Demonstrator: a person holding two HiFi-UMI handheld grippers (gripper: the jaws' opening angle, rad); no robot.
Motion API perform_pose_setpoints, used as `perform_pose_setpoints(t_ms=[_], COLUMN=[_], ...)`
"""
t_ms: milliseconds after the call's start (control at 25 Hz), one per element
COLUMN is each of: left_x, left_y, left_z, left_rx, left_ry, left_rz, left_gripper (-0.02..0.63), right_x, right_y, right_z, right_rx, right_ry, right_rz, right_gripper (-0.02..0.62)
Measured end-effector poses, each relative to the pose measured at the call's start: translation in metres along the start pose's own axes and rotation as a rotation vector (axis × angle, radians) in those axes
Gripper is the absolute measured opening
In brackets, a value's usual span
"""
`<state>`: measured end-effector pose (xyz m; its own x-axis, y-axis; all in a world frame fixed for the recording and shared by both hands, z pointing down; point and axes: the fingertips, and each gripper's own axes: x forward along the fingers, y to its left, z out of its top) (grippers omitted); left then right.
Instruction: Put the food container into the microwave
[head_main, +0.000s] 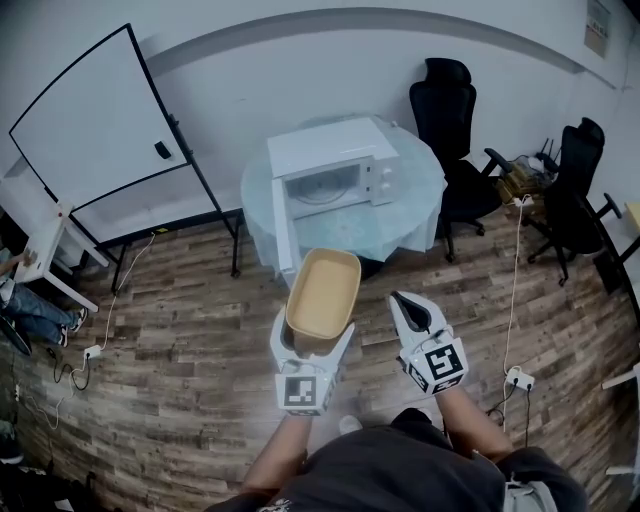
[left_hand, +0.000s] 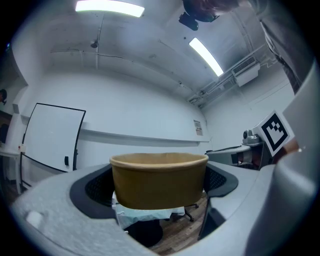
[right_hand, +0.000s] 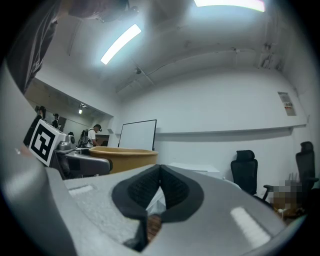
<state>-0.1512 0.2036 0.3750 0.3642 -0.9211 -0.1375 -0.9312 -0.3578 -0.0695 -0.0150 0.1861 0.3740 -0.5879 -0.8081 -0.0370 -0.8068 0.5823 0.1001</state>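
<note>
A tan, empty food container (head_main: 324, 292) is held up in the air in front of me, my left gripper (head_main: 312, 345) shut on its near end. In the left gripper view the container (left_hand: 159, 180) sits level between the two jaws. My right gripper (head_main: 408, 309) hangs just to the right of it, jaws shut with nothing between them, and the container's rim (right_hand: 122, 153) shows at its left. The white microwave (head_main: 335, 163) stands on the round table (head_main: 415, 205) ahead, its door (head_main: 283, 232) swung wide open toward me.
A whiteboard (head_main: 95, 125) on a stand is at the left. Two black office chairs (head_main: 449, 120) stand to the right of the table. Cables and a power strip (head_main: 518, 378) lie on the wooden floor. A seated person's legs (head_main: 35, 312) show at the far left.
</note>
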Motion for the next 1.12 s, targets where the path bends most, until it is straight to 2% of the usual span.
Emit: perform_pose_setpoints(t_ms=[360, 520, 760, 1120], left_x=[0.013, 0.025, 0.055, 0.117], left_y=[0.0, -0.001, -0.006, -0.019], left_z=[0.005, 0.003, -0.006, -0.011], left_rx=[-0.01, -0.003, 0.023, 0.044], left_ry=[-0.021, -0.022, 0.019, 0.029], left_rz=[-0.004, 0.022, 0.043, 0.091], left_gripper=[0.531, 0.531, 0.531, 0.531], right_x=[0.005, 0.013, 0.031, 0.055], right_y=[-0.007, -0.017, -0.048, -0.108], right_z=[-0.002, -0.008, -0.008, -0.018], right_rx=[-0.03, -0.025, 0.002, 0.015], right_ry=[0.017, 0.015, -0.002, -0.007], right_rz=[0.007, 0.027, 0.054, 0.109], right_gripper=[0.0, 0.0, 0.0, 0.0])
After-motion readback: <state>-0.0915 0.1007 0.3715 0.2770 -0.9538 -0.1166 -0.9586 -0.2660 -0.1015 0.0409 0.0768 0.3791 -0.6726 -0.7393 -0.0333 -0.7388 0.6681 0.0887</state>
